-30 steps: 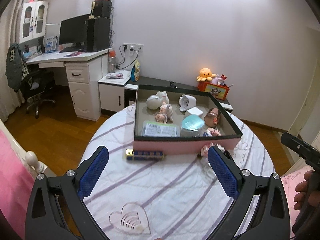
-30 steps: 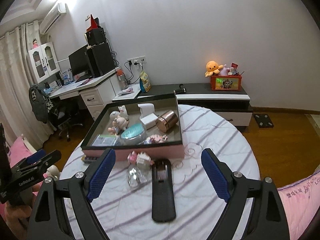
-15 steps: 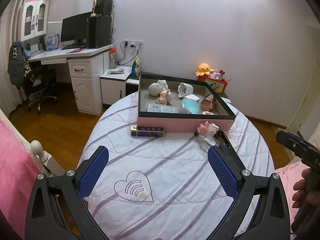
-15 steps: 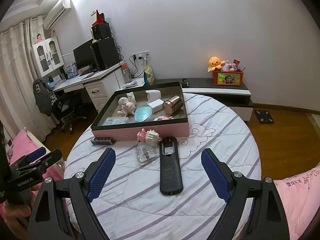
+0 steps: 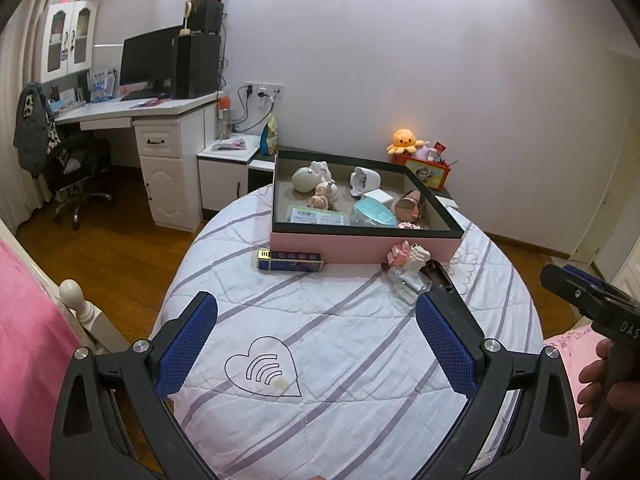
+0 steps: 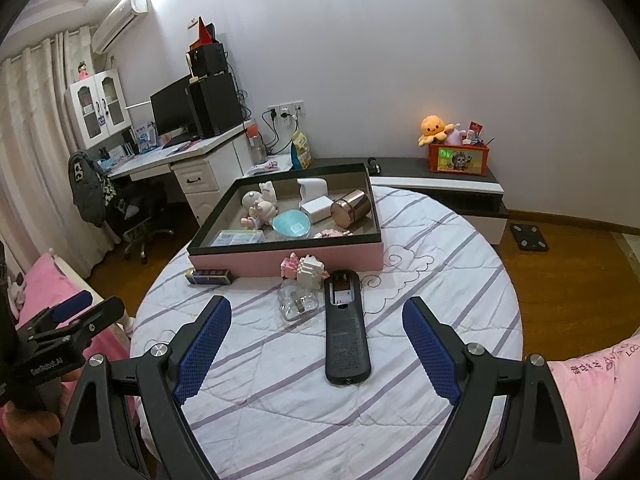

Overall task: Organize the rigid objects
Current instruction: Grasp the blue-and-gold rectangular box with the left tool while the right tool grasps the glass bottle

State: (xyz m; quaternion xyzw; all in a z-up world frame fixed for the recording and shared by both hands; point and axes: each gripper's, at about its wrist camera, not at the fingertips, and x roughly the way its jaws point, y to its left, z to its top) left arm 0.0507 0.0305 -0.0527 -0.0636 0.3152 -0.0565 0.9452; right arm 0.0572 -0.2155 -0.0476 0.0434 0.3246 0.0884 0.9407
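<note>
On the round table [image 6: 440,280], both grippers' fingers gape empty; remote [image 6: 345,326] perhaps touches bottle [image 6: 298,304].

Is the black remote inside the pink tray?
No. The remote lies on the table's cloth, in front of the tray.

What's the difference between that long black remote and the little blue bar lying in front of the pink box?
The remote is plain black and clearly longer; the blue bar is short, dark blue with a gold end. The remote points away from the pink box, its near end toward the camera, while the blue bar lies alongside the box's front wall. Both lie flat on the striped cloth, outside the box, untouched by either gripper.
</note>
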